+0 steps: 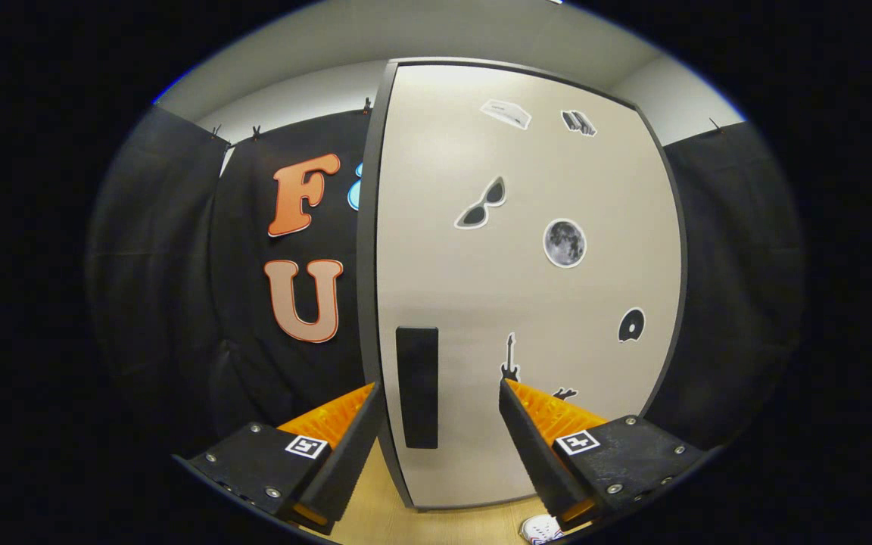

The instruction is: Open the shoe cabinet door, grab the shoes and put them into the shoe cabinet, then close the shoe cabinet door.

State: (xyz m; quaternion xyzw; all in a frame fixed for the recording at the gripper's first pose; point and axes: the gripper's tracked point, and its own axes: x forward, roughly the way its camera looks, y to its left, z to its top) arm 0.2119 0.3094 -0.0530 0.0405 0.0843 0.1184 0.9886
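Note:
The shoe cabinet (527, 288) stands close ahead, a tall pale box with a dark frame. Its door (481, 303) is closed and carries several stickers. A black vertical handle (417, 386) sits low on the door near its left edge. My gripper (440, 390) is open, and the handle lies between the two fingertips, just ahead of them. The left finger reaches past the door's left edge. A white shoe (540, 528) peeks out on the wooden floor beside the right finger, mostly hidden.
Black cloth walls (179, 288) hang to the left and right of the cabinet. The light wooden floor (390, 515) shows between my fingers at the cabinet's foot.

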